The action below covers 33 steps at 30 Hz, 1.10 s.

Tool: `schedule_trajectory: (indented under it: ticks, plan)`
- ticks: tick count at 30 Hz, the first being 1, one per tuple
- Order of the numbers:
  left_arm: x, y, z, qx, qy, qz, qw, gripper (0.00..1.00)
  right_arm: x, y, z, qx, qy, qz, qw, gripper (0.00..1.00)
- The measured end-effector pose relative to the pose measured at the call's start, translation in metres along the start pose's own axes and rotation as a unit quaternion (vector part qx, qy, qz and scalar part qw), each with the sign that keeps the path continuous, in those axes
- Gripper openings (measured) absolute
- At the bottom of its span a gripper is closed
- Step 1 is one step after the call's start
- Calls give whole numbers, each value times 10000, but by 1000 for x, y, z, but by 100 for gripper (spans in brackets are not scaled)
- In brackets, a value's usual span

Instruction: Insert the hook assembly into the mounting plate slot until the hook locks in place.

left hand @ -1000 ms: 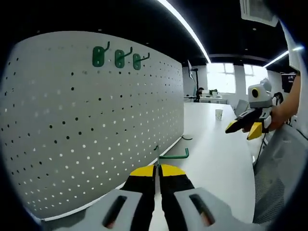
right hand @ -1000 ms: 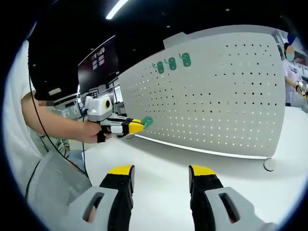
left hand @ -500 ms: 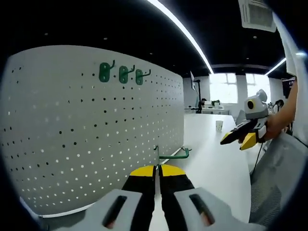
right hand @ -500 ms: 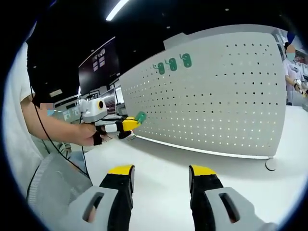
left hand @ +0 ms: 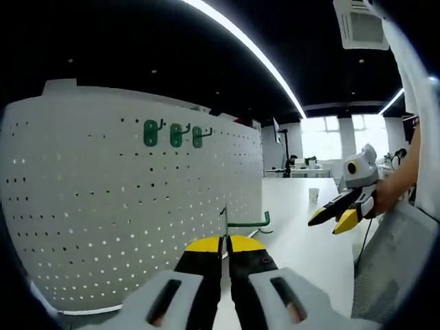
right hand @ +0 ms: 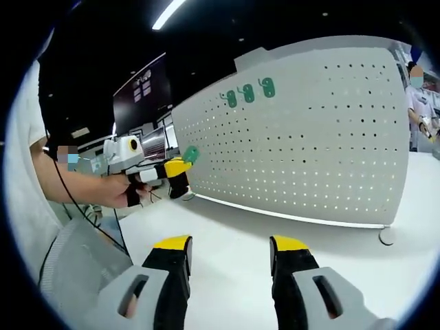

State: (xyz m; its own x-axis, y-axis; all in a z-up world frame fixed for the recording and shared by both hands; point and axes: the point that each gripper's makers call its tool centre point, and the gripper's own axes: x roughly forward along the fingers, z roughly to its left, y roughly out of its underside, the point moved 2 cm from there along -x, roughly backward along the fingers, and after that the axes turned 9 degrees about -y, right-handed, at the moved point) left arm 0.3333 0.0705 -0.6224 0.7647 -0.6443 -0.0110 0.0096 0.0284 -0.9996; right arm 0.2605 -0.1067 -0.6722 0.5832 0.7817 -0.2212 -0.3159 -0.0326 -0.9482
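Pointing rightward, level: green hook [left hand: 246,223].

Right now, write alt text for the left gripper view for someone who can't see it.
The left tool, jaws shut on a green hook, points along a white pegboard that carries three mounted green hooks near its top. The right tool, held in a hand, hangs over the white table with jaws apart.

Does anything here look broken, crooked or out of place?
Nothing stands out. Three green hooks hang in an even row on the white pegboard, a fourth hook is clamped in the left tongs, and the right tongs are open.
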Motion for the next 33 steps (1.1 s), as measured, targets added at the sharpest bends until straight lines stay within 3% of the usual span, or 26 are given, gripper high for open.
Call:
schedule_trajectory:
  ticks: [12, 25, 33]
  plan:
    - [-14, -29, -1, -116, -229, -419, 9988, 2, 0, -2, 2, -39, -21, -23, 10000, 43]
    - [-22, -41, -3, -389, -364, -706, 9961, 2, -1, -4, 1, -36, -24, -84, 10000, 43]
    - [-21, -39, -3, -360, -386, -651, 9965, 2, -1, -6, 1, -65, -35, -121, 9999, 43]
